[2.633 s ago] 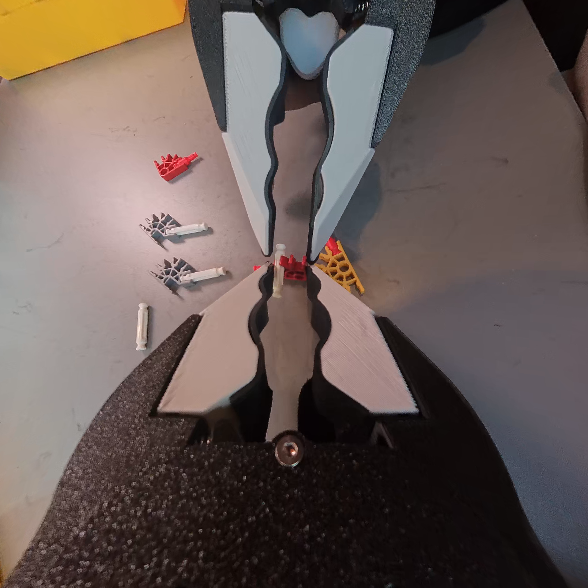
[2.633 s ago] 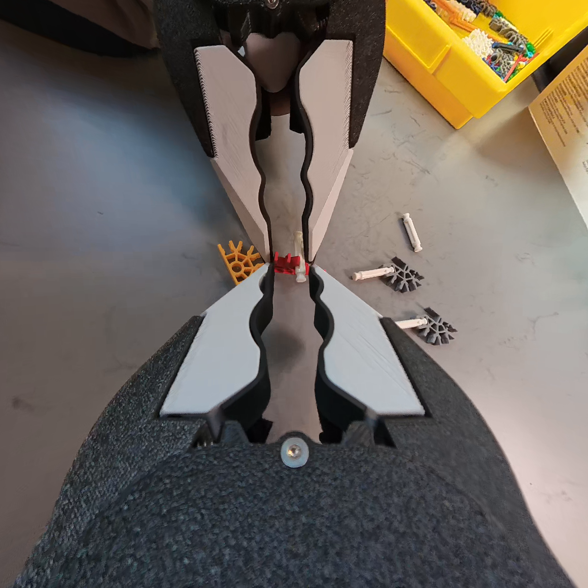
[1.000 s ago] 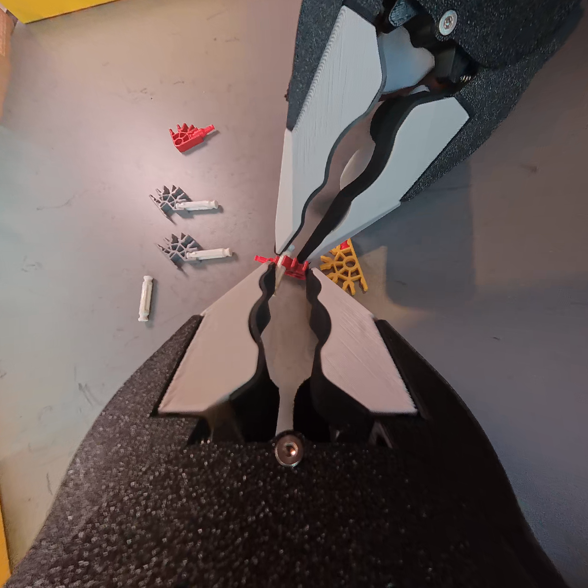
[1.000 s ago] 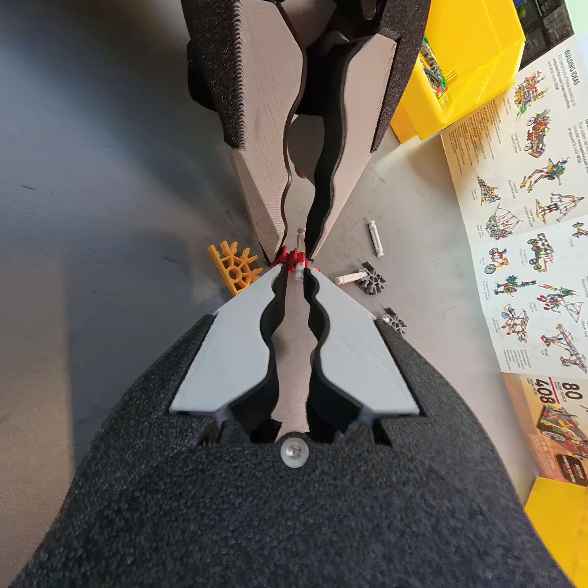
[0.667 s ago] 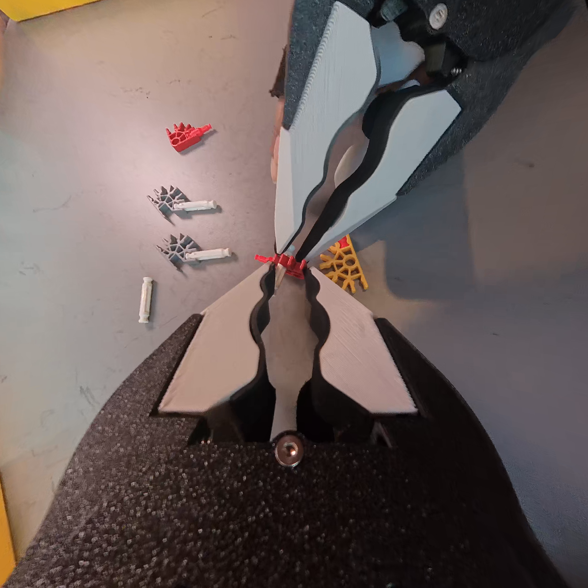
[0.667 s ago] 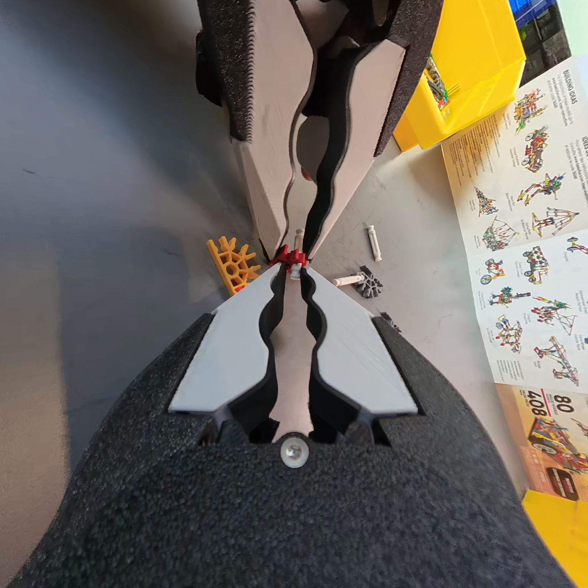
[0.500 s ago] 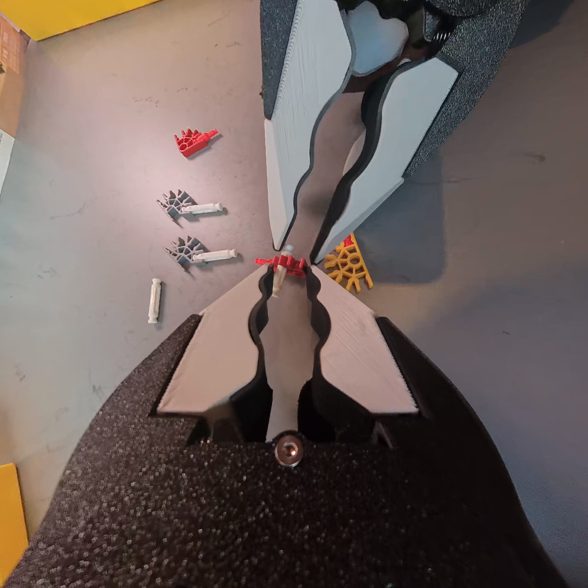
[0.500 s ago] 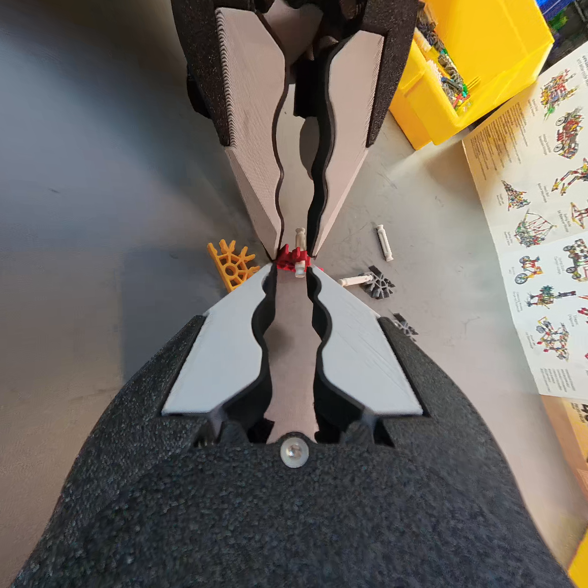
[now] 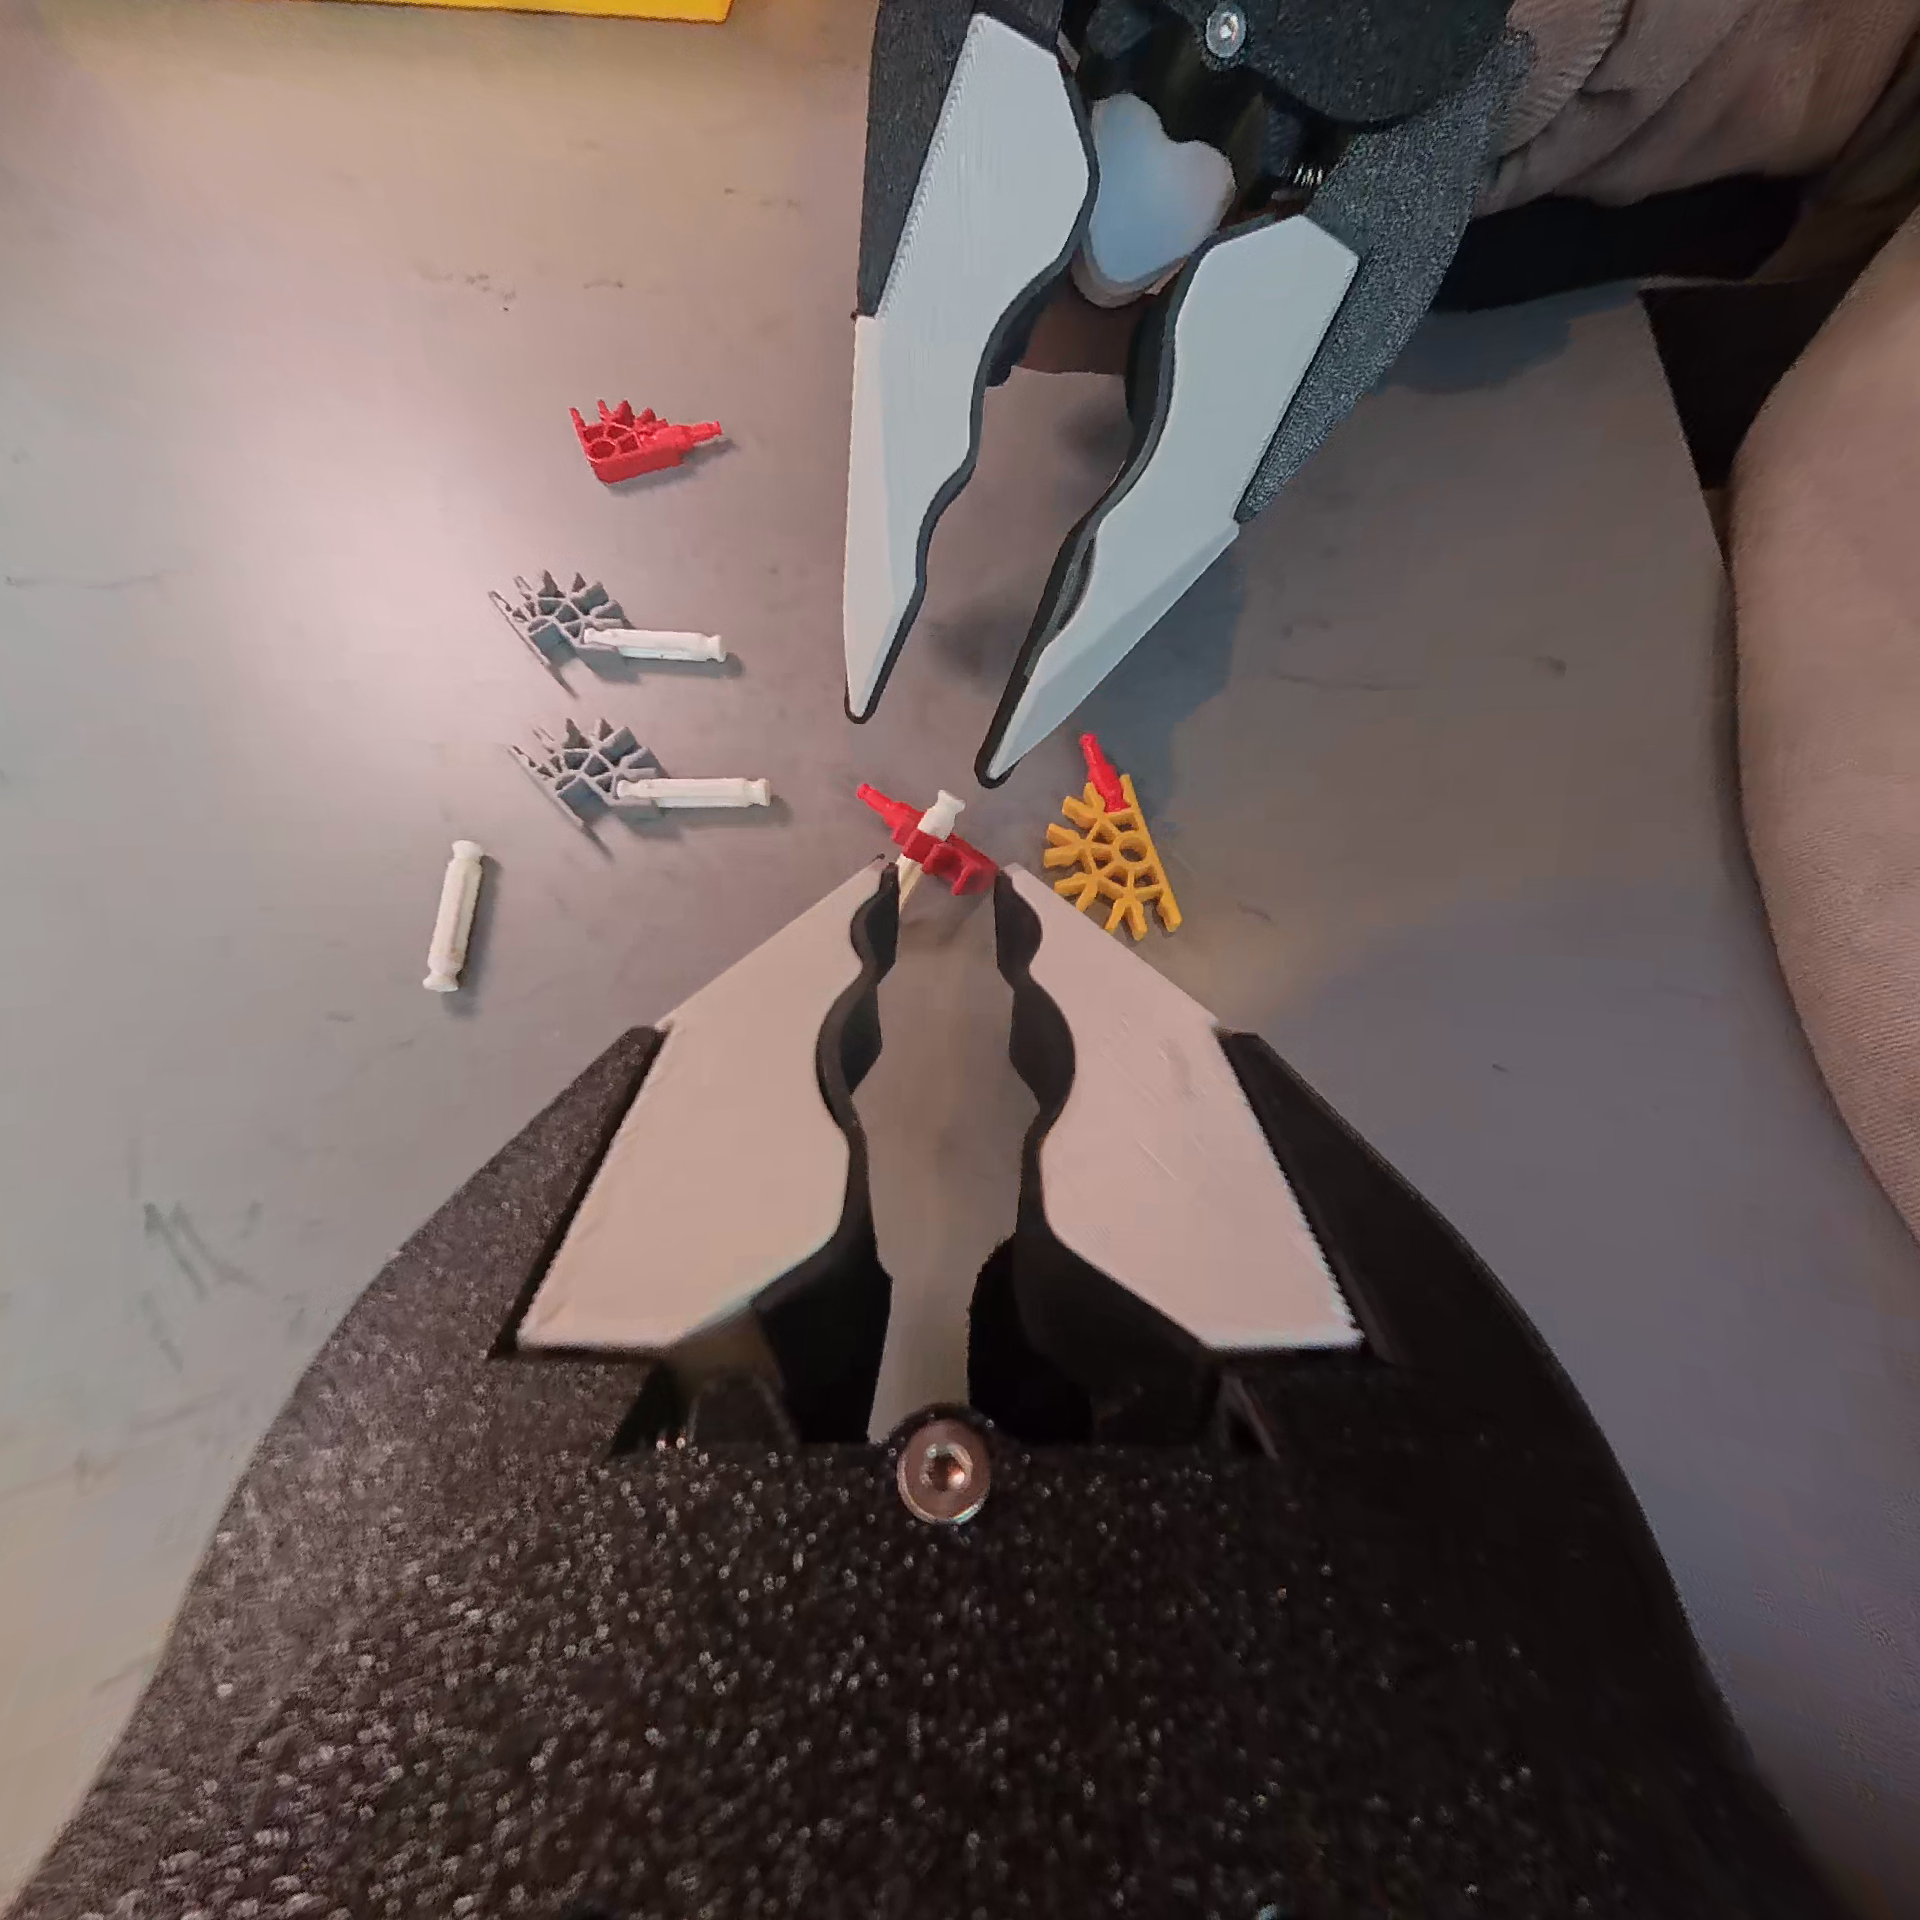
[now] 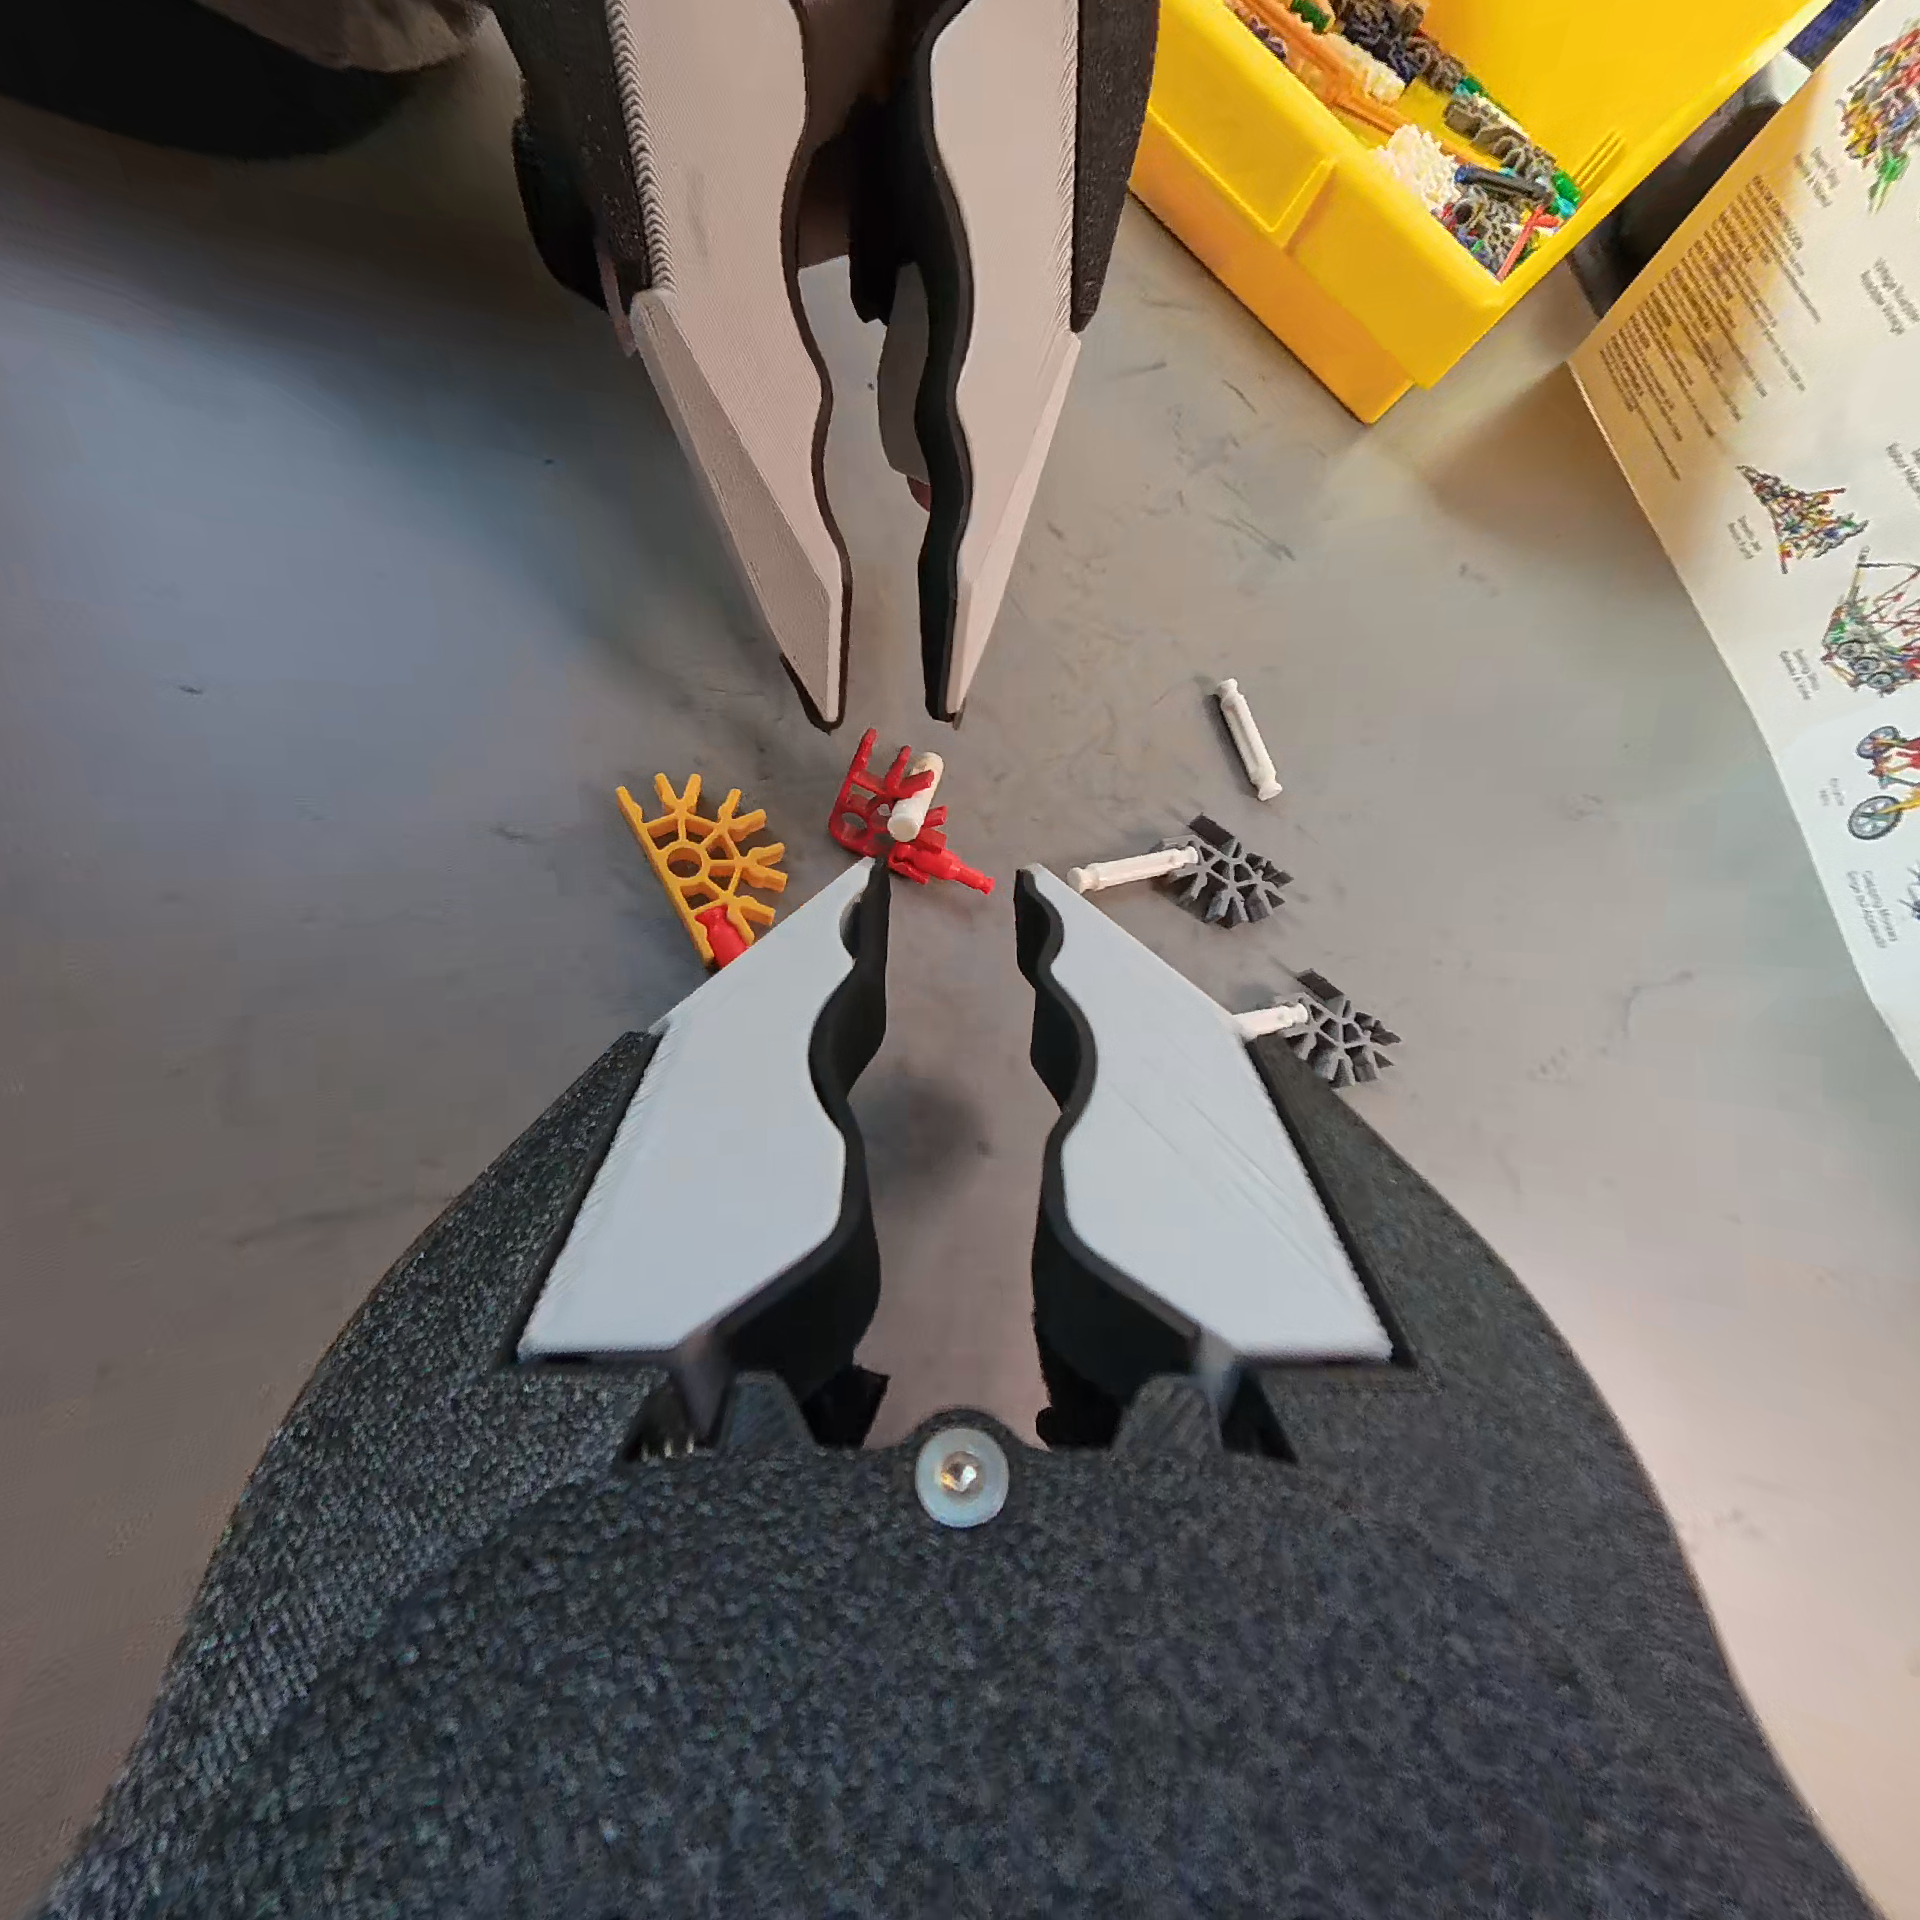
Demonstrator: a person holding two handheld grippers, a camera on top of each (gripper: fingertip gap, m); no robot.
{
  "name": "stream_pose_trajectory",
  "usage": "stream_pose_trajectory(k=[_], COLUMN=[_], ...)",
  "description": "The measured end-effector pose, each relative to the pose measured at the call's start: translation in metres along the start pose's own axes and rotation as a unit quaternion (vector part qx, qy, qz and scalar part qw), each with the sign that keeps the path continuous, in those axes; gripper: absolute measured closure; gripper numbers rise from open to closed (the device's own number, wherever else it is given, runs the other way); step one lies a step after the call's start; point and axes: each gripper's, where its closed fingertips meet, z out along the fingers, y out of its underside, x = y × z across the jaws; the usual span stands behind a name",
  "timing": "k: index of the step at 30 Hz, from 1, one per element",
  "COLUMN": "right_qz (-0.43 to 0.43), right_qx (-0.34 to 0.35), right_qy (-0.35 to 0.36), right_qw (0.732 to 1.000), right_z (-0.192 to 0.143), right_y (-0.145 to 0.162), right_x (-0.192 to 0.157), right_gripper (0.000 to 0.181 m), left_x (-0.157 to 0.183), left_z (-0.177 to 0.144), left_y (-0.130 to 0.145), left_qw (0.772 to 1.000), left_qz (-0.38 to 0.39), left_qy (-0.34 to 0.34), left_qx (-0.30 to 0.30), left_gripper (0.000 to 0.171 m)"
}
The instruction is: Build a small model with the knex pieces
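A small red connector with a short white rod pushed into it (image 9: 940, 847) lies on the grey table between the two grippers, and also shows in the right wrist view (image 10: 868, 805). My left gripper (image 9: 942, 878) is open, its tips right at the piece; from the other side it (image 10: 885, 719) hangs just above the piece. My right gripper (image 10: 951, 883) is open and empty, its left tip beside the piece; in the left wrist view it (image 9: 922, 746) stands a little back from the piece.
A yellow connector with a red peg (image 10: 707, 862) lies beside the piece. Two grey connectors with white rods (image 9: 597, 769) (image 9: 582, 613), a loose white rod (image 9: 452, 914) and another red connector (image 9: 623, 447) lie nearby. A yellow parts bin (image 10: 1351, 239) and an instruction sheet (image 10: 1787, 416) are beyond. Only a small space, under 4 cm, lies between the two pairs of fingers.
Both grippers held the red connector and white rod together above the table. Now the right gripper has opened and drawn back, and the joined piece lies tilted on the table.
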Motion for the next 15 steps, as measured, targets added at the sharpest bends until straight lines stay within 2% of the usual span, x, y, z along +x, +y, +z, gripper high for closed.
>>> stream_pose_trajectory(k=[9, 12, 15], right_qz=[-0.003, -0.004, -0.006], right_qx=[-0.005, -0.006, 0.0], right_qy=[-0.001, -0.002, 0.003], right_qw=[1.0, 1.0, 1.0], right_z=[0.002, 0.003, 0.001], right_y=[0.002, 0.002, 0.0], right_x=[0.0, 0.0, 0.001], right_gripper=[0.158, 0.158, 0.158], left_x=[-0.006, -0.008, -0.004], left_z=[0.012, 0.009, 0.004], left_y=[0.006, 0.005, -0.005], left_qw=[0.999, 0.999, 0.997], left_qz=[-0.026, -0.042, -0.069], left_qy=[-0.019, -0.008, 0.028], left_qx=[-0.019, -0.008, 0.031], left_gripper=[0.159, 0.16, 0.161])
